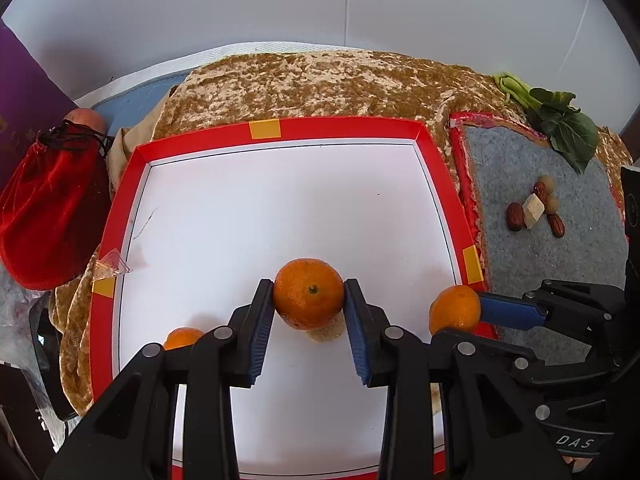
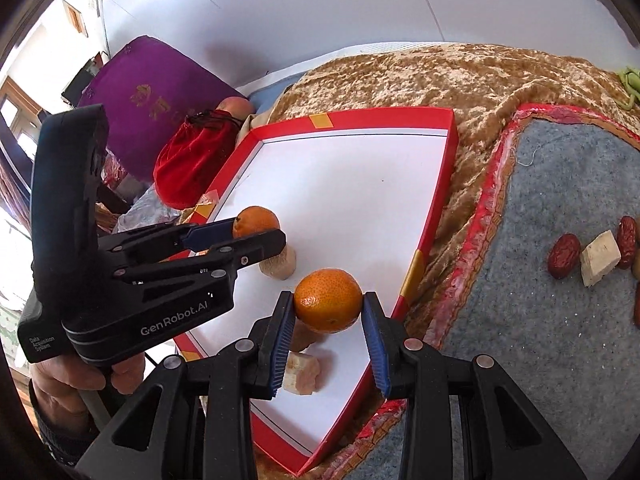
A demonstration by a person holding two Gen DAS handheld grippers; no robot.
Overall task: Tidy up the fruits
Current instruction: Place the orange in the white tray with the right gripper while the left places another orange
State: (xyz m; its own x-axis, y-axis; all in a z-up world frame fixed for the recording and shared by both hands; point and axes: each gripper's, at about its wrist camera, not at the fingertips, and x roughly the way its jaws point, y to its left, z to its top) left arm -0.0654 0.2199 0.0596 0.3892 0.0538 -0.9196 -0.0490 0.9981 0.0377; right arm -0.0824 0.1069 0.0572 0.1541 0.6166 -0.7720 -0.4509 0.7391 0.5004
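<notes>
Round orange mandarin with green stem scar [image 1: 309, 294]: clamped between blue pads of the left gripper [image 1: 309, 300], above the white floor of the red-rimmed tray [image 1: 280, 130]. Second mandarin [image 2: 329, 300]: gripped likewise by the right gripper [image 2: 329, 308], near the tray's right rim. Third orange fruit [image 1: 182, 338] lies in the tray, partly hidden. Pale cylindrical chunk [image 2: 280, 266] stands on the tray floor. Dried red dates [image 1: 515, 217] lie on the grey felt mat [image 1: 520, 160], well apart.

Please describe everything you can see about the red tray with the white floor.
The red tray is a shallow, four-sided box that looks like cardboard, with a white floor edged by a thin black line and yellow tape patches on its low walls. It lies flat on a brown velvet cloth, beside a grey felt mat. Pale food chunks rest on its floor, and a loose orange shows low near the left wall.
</notes>
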